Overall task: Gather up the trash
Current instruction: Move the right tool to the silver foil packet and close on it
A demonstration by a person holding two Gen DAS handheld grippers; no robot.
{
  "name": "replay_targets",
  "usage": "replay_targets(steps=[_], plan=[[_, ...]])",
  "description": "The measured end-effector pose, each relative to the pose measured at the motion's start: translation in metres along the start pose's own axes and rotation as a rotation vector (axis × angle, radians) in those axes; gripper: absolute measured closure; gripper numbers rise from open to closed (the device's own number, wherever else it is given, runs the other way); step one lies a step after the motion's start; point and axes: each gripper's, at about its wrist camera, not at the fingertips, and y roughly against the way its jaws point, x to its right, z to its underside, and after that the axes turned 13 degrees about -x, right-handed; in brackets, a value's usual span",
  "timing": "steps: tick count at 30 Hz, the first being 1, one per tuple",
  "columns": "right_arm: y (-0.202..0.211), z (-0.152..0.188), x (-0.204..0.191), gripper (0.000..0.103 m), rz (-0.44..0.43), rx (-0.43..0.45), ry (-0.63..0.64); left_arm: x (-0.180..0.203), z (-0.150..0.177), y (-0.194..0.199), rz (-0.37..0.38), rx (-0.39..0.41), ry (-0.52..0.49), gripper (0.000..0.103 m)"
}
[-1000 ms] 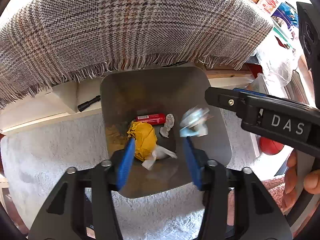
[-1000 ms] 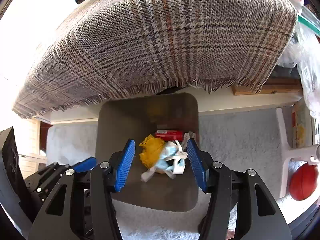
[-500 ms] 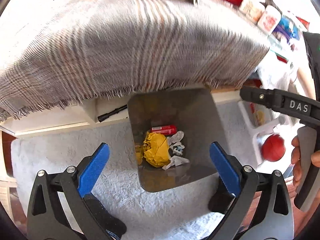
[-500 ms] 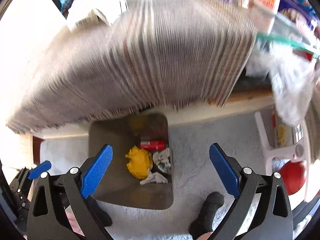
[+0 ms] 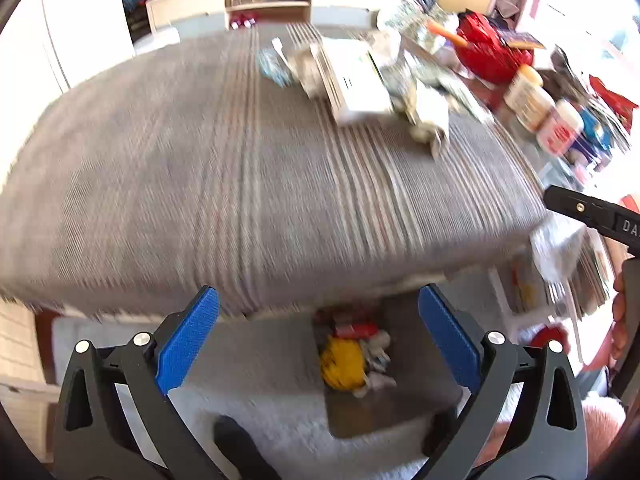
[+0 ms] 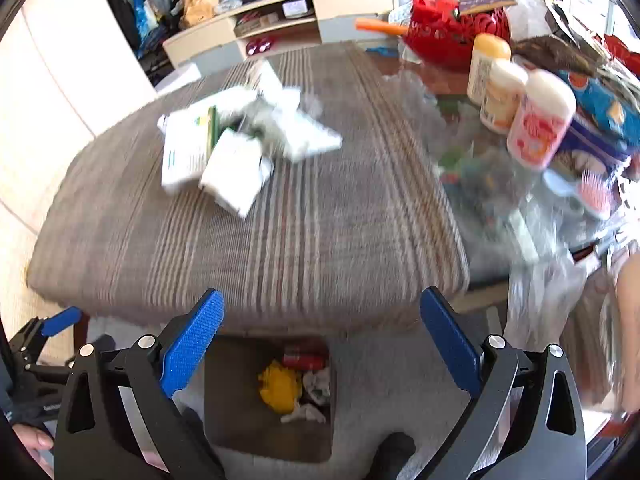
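Observation:
A grey bin (image 5: 416, 404) stands on the floor below the table edge; it also shows in the right wrist view (image 6: 232, 420). It holds a yellow crumpled wrapper (image 5: 343, 363), a red wrapper (image 6: 301, 359) and white tissues (image 6: 318, 384). On the plaid tablecloth (image 5: 200, 168) lies a pile of white papers and packets (image 5: 352, 80), seen too in the right wrist view (image 6: 224, 152). My left gripper (image 5: 318, 340) is open and empty above the bin. My right gripper (image 6: 320, 344) is open and empty, also above the bin.
Bottles (image 6: 532, 120), a red bag (image 6: 444, 32) and clear plastic bags (image 6: 552, 288) crowd the table's right side. A white fluffy rug (image 5: 272, 424) covers the floor. A low TV cabinet (image 6: 280, 24) stands at the back.
Both grippers opened wide, then rose and tilted up from the bin. The tabletop with its paper pile has come into view. The trash dropped a second ago lies in the bin.

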Motion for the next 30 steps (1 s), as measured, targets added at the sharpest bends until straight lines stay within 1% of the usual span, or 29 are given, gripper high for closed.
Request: replay_targets(steps=[3,6,8,13,14,16,18,20,23,25,26,30], plan=[[0.004,-0.027,0.002,0.004,0.002,0.027,-0.011,-0.007,-0.035,0.006,-0.019,0.037,0.023,0.008],[0.0,-0.053,0.004,0.004,-0.02,0.037,-0.03,-0.012,-0.066,0.006,-0.026,0.064,0.049,0.008],[-0.004,-0.069,0.003,0.004,-0.026,0.039,-0.035,-0.012,-0.085,0.002,-0.05,0.073,0.05,0.008],[-0.015,-0.107,-0.009,0.004,-0.051,0.056,-0.014,-0.01,-0.119,-0.014,-0.06,0.069,0.056,0.008],[-0.018,-0.112,-0.012,0.006,-0.055,0.06,-0.003,-0.01,-0.127,-0.018,-0.058,0.065,0.055,0.008],[-0.025,-0.118,-0.017,0.013,-0.066,0.06,0.012,-0.011,-0.136,-0.024,-0.052,0.056,0.053,0.008],[-0.037,-0.126,-0.021,0.028,-0.091,0.035,0.025,-0.011,-0.145,-0.031,-0.039,0.047,0.05,0.008],[-0.051,-0.132,-0.025,0.03,-0.099,0.01,0.045,-0.01,-0.151,-0.036,-0.037,0.048,0.048,0.008],[-0.069,-0.137,-0.024,0.033,-0.057,-0.004,0.048,-0.009,-0.16,-0.047,-0.036,0.036,0.05,0.008],[-0.079,-0.138,-0.019,0.041,-0.069,-0.026,0.041,-0.007,-0.166,-0.056,-0.025,0.02,0.054,0.008],[-0.084,-0.138,-0.017,0.048,-0.071,-0.036,0.042,-0.006,-0.168,-0.061,-0.022,0.01,0.054,0.008],[-0.086,-0.136,-0.01,0.054,-0.088,-0.025,0.053,0.003,-0.169,-0.077,-0.009,-0.012,0.03,0.008]])
